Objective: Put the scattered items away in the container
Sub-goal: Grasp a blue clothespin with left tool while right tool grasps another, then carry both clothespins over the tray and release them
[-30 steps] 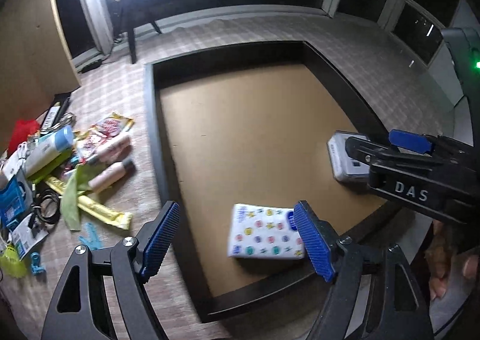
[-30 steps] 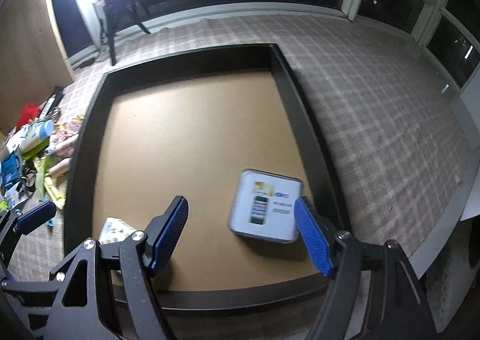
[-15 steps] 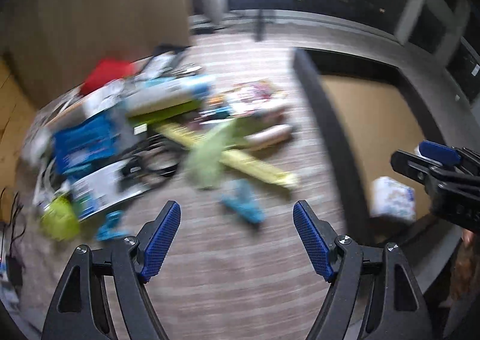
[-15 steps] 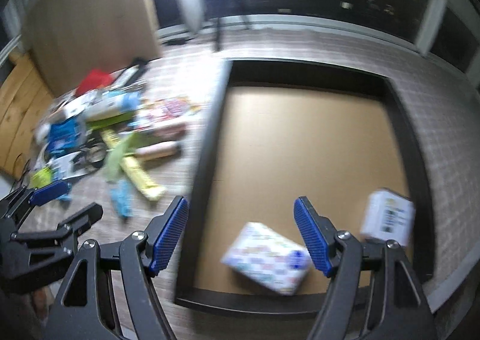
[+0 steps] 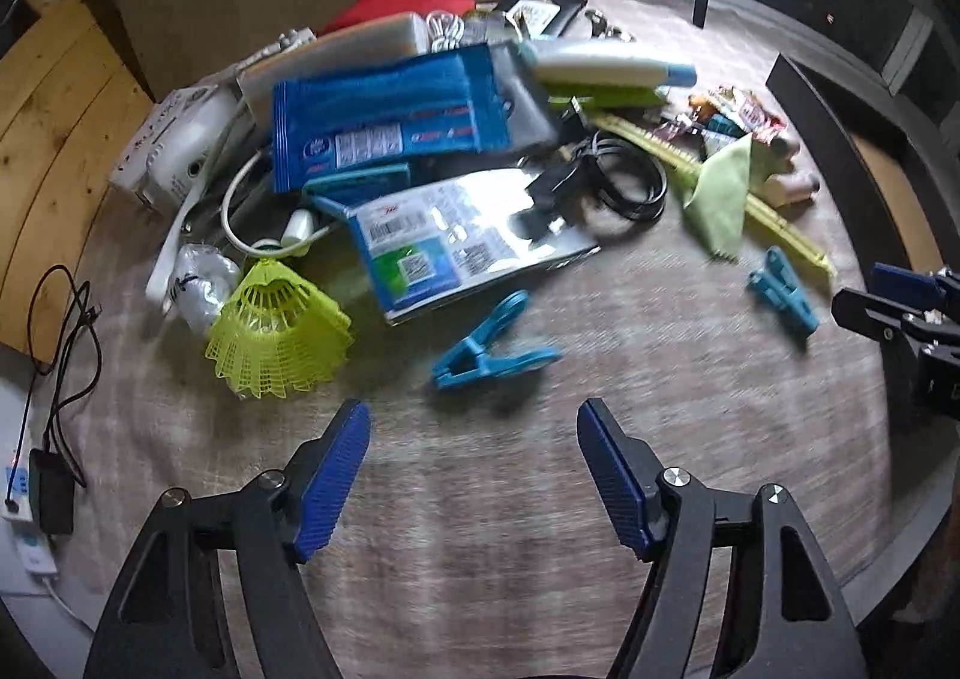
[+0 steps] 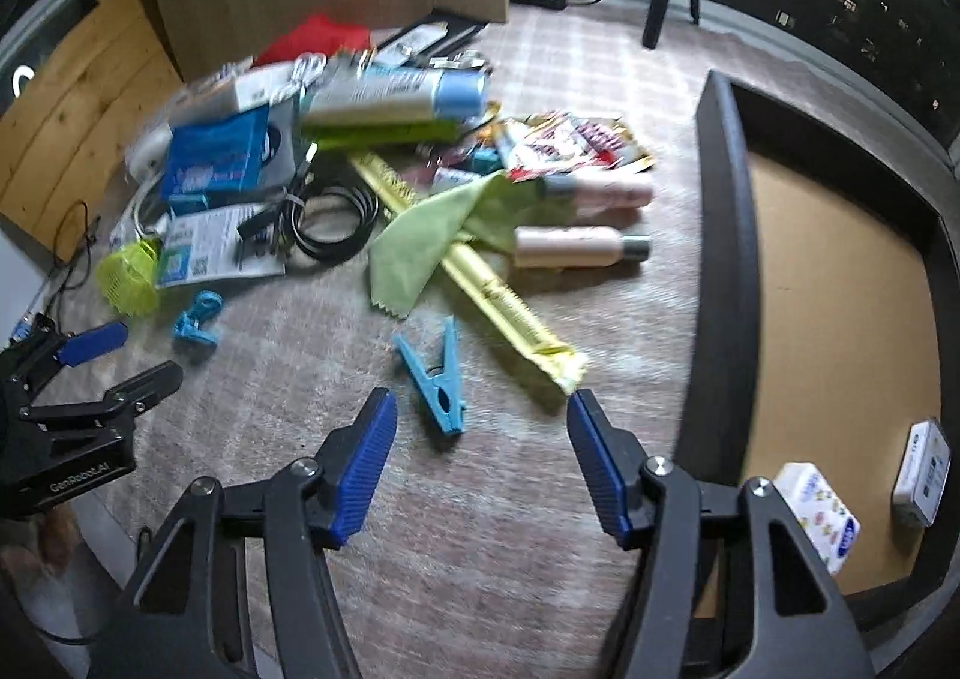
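Observation:
A pile of scattered items lies on the carpet left of the black-rimmed container (image 6: 717, 259). My left gripper (image 5: 474, 472) is open and empty, just short of a blue clothespin (image 5: 489, 346) and a yellow shuttlecock (image 5: 273, 340). My right gripper (image 6: 480, 463) is open and empty, just short of another blue clothespin (image 6: 435, 373) and a long yellow packet (image 6: 498, 298). The container holds a dotted tissue pack (image 6: 819, 514) and a small white box (image 6: 921, 472) near its front right corner. The right gripper also shows at the right edge of the left wrist view (image 5: 900, 307).
The pile includes a blue pouch (image 5: 390, 124), a silver pouch (image 5: 456, 241), a black cable coil (image 5: 618, 184), a green cloth (image 6: 432, 235), two pink bottles (image 6: 576, 247) and a white tube (image 6: 396, 100). A power strip (image 5: 24, 511) lies at far left. A wooden panel stands behind.
Both grippers have swung left from above the container to the pile on the carpet and come closer to the clothespins. Both stay open.

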A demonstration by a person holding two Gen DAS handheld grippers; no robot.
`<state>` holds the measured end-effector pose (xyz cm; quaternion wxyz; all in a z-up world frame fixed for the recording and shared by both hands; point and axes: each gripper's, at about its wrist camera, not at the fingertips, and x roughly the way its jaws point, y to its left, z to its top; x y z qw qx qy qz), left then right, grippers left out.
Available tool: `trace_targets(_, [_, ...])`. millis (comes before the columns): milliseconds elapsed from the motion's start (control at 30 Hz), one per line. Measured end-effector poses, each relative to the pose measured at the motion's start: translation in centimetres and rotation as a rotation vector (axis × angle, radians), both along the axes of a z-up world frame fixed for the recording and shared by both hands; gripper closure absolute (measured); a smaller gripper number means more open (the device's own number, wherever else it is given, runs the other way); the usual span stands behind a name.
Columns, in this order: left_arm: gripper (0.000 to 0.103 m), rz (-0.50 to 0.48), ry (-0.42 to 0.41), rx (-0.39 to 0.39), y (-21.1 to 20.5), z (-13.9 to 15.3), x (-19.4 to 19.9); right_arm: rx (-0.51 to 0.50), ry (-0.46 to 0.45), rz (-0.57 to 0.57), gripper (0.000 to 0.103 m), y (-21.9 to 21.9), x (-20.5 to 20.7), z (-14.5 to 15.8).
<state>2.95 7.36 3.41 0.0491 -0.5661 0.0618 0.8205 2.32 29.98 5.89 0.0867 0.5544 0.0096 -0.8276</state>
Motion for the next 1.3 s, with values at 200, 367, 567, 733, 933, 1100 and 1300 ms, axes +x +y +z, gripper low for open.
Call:
trace_targets(200, [0.033, -0.035, -0.027, -0.013, -0.4, -1.7, -1.2, 0.018, -0.042, -0.012, 0.045, -0.5, -0.5, -1.8])
trace_targets(367, [0.033, -0.074, -0.029, -0.015, 0.3, -2.5, -2.0, 0.033, -0.06, -0.011, 0.045, -1.1, -1.0, -2.9])
trace_targets(567, [0.047, -0.088, -0.032, 0.017, 1.1, -2.8, -2.7, 0.063, -0.068, 0.003, 0.051, -2.2, -1.9, -3.9])
trace_targets(733, [0.065, -0.103, -0.025, 0.032, 1.9, -2.8, -2.4, 0.097, -0.065, 0.022, 0.069, -2.9, -2.1, -3.9])
trace_targets(933, [0.084, -0.084, -0.024, 0.059, 2.2, -2.9, -2.0, 0.076, -0.072, 0.026, 0.084, -2.4, -2.0, -3.9])
trace_targets(1100, [0.084, -0.048, -0.028, 0.101, 1.8, -2.9, -1.7, 0.045, -0.064, 0.014, 0.084, -1.3, -1.6, -3.5])
trace_targets(1300, [0.084, -0.009, -0.009, 0.13, 1.6, -1.9, -1.3, 0.01, -0.029, 0.003, 0.084, 0.4, -0.8, -1.7])
